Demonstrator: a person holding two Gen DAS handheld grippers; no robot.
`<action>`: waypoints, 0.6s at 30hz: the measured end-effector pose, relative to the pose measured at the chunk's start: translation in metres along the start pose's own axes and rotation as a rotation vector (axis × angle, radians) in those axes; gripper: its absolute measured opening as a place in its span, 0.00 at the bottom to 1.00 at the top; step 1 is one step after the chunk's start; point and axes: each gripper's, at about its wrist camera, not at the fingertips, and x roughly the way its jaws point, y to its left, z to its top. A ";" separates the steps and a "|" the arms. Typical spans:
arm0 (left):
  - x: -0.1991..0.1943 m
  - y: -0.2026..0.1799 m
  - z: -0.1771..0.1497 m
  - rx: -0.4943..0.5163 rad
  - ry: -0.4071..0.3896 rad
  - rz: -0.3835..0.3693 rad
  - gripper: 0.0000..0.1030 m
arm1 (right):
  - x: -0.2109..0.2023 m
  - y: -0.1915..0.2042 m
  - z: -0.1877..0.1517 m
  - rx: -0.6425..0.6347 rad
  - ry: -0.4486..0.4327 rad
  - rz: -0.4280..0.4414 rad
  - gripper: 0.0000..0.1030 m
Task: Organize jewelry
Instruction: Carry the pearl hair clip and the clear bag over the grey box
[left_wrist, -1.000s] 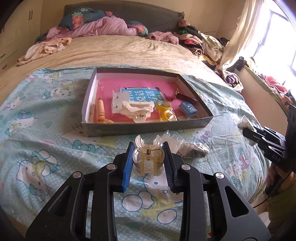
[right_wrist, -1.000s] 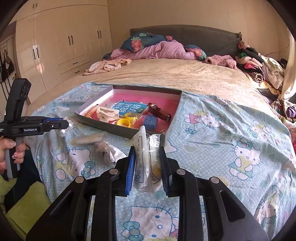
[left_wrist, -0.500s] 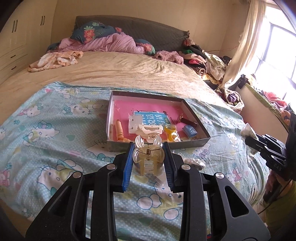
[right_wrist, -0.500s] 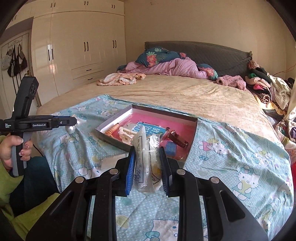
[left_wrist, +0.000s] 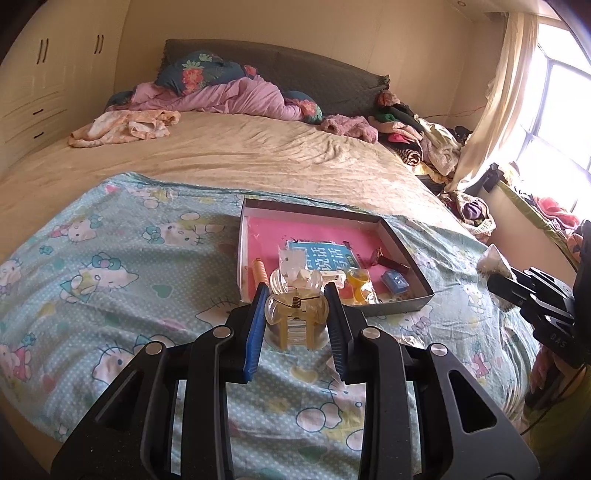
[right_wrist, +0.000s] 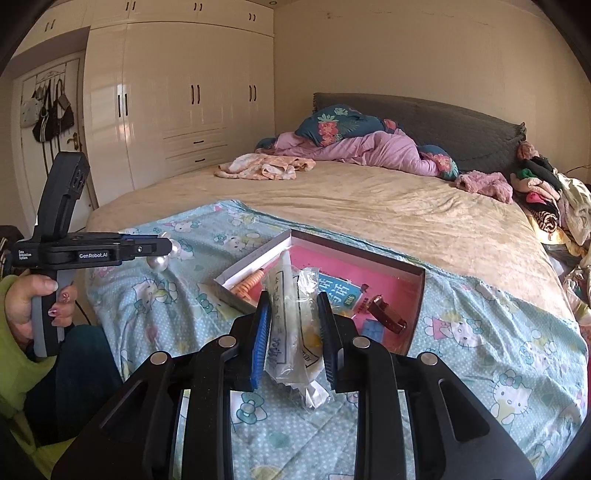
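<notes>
Left claw: blue ribbed pads pinching a clear amber hair clip with a metal spring, held above the bed.
Right claw: pressed together on a crinkled clear plastic packet, its lower end hanging free.
Box: shallow, grey-walled, pink inside, lying on the cartoon-cat sheet; it holds a blue card, an orange ribbed piece, a yellow item, and a dark red clasp.
Open room: bare sheet on every side of the box; tan quilt beyond.
</notes>
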 end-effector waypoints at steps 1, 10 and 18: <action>0.003 0.000 0.001 0.001 0.003 0.002 0.22 | 0.003 0.000 0.002 0.000 0.002 0.003 0.23; 0.034 0.004 0.007 0.007 0.038 -0.004 0.22 | 0.042 -0.006 0.012 0.000 0.026 0.011 0.23; 0.061 0.007 0.011 0.015 0.070 -0.013 0.22 | 0.069 -0.018 0.021 0.016 0.041 -0.002 0.23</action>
